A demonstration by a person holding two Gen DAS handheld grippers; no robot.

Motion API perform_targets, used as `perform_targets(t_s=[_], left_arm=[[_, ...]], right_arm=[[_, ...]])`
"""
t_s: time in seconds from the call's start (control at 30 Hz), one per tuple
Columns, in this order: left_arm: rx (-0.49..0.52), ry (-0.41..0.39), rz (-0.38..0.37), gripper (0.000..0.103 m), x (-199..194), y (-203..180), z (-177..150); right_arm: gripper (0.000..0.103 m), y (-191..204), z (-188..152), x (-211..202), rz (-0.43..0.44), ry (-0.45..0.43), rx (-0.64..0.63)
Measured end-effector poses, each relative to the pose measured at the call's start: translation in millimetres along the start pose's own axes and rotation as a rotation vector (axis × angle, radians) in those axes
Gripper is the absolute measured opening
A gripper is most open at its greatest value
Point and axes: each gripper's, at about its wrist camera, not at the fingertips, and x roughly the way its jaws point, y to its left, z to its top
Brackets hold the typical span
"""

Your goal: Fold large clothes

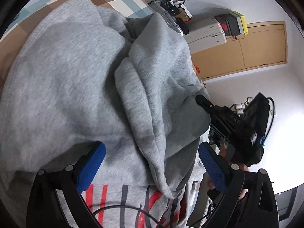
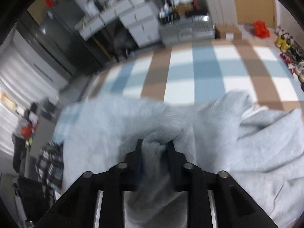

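Checked blue, white and brown bedcover point(image 2: 190, 76) underneath, and the big grey fleece sweatshirt point(image 1: 66, 76) is heaped across it. Right gripper point(image 2: 154, 144) is pinched tight on a bunched fold of it, lifted. Left gripper point(image 1: 150, 163), blue pads point(image 1: 91, 167) spread wide, straddles the cloth, gripping nothing.

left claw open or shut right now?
Open. In the left wrist view the left claw has its blue pads spread wide apart, with the grey hoodie between them, unpinched.
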Motion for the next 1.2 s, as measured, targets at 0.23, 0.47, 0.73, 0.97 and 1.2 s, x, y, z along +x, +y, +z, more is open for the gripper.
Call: perform_targets(t_s=[0.23,0.47,0.73,0.97,1.2], left_arm=[[0.029,-0.054,-0.018,0.095,-20.7,-0.1,-7.9],[-0.007,-0.073,-0.084,0.095,-39.5,12.9,-13.3],[-0.037,-0.103,-0.089,0.095,-48.0,29.9,-4.2],[0.024,-0.078,-0.085,0.096,-44.8,10.1,-0.7],[0.238,-0.021,-0.089,0.097,-22.5,-43.7,6.5]], right_arm=[[0.014,23.2,-33.2,-78.3,0.311,-0.157,-0.016],[0.014,71.5,-114.0,-89.3,0.374,-0.07,-0.182],[0.015,87.1,-177.8,-19.3,0.116,0.085,-0.327],[0.02,84.8,-167.5,-47.8,0.129,0.105,-0.321],[0.098,46.4,-148.1,-122.3,0.102,-0.17,-0.244]])
